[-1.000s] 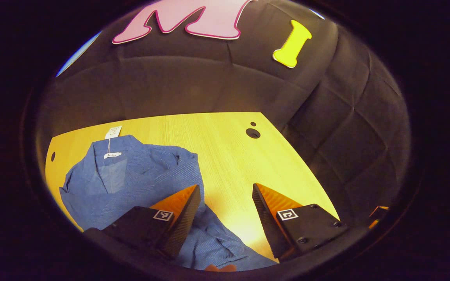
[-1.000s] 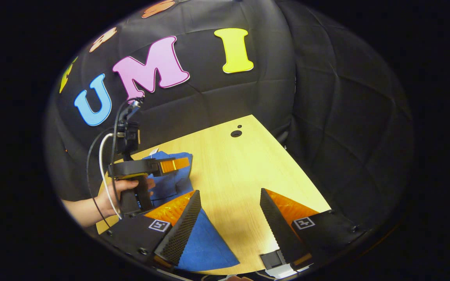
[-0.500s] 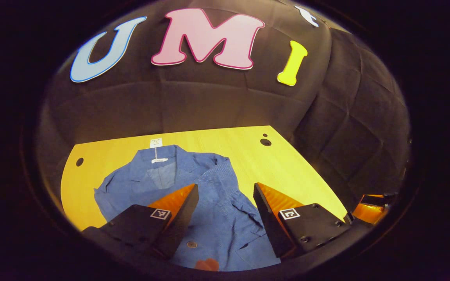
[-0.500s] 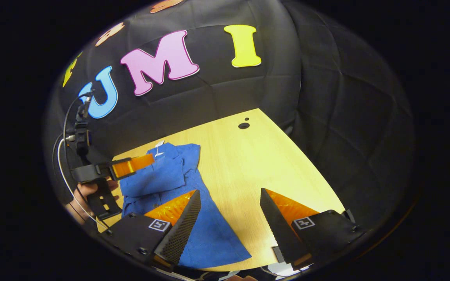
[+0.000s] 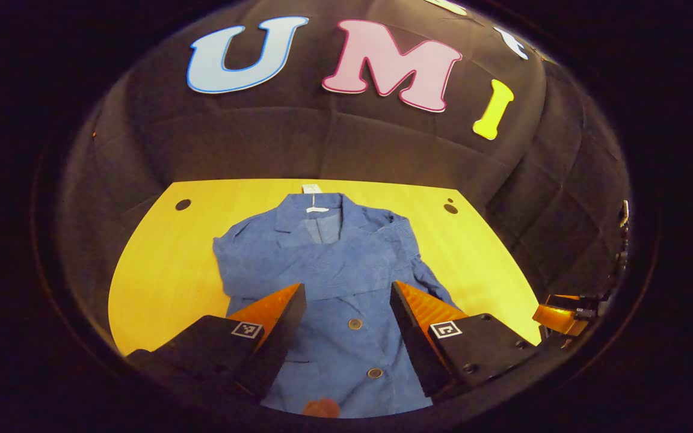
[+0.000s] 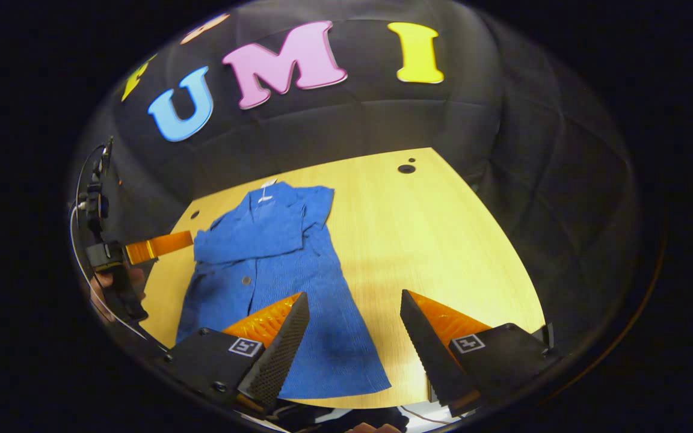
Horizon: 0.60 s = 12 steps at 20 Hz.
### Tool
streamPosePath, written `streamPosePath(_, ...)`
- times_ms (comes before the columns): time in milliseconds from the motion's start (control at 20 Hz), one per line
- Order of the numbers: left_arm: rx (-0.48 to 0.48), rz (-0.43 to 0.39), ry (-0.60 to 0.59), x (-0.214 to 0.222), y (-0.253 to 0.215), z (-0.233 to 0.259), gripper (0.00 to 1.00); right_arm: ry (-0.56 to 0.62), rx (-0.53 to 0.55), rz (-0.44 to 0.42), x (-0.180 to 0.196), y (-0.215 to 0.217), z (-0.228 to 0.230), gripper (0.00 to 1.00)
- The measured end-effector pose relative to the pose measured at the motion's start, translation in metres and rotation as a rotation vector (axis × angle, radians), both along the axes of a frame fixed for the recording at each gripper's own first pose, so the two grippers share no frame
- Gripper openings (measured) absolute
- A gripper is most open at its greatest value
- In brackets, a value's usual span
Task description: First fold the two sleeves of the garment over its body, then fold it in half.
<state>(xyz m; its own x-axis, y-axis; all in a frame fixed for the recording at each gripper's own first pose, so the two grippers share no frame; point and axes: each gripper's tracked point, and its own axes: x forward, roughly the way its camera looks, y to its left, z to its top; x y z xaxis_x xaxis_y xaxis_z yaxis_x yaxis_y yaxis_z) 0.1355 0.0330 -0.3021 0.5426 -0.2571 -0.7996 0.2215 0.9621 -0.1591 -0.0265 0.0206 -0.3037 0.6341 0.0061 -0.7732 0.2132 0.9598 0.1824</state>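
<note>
A blue buttoned garment (image 5: pixel 328 270) lies flat on the yellow wooden table (image 5: pixel 166 264), collar at the far side, with both sleeves folded across its chest. My left gripper (image 5: pixel 346 300) hovers open above the garment's lower front, nothing between its fingers. In the right gripper view the same garment (image 6: pixel 274 264) stretches from the far collar to a hem near the table's front edge. My right gripper (image 6: pixel 352 307) is open above the hem's right side and the bare table (image 6: pixel 443 240). The left gripper (image 6: pixel 157 246), held by a hand, shows at the left edge there.
A white tag (image 5: pixel 311 189) hangs at the collar. Round holes sit in the table's far corners (image 5: pixel 183 204) (image 5: pixel 450 208). Black padded cloth walls the booth behind and to the right. Bare tabletop lies on both sides of the garment. The right gripper's tip (image 5: pixel 554 316) shows at the lower right.
Both grippers have pulled back toward the near edge and away from the garment. The left gripper has swung left of the folded sleeves, and the whole garment now shows.
</note>
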Motion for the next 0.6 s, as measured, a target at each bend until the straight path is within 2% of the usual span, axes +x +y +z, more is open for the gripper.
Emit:
streamPosePath(200,0.008,0.116,0.095,-0.058,0.049,-0.024,0.84,0.083,-0.008,0.143,-0.016,0.013,-0.043,0.99)
streamPosePath(400,0.101,0.209,0.207,-0.112,0.109,-0.058,0.84,0.152,0.046,0.156,-0.018,0.025,-0.069,0.99)
streamPosePath(600,0.137,0.254,0.320,-0.153,0.136,-0.083,0.84,0.185,0.045,0.189,-0.030,0.024,-0.075,0.99)
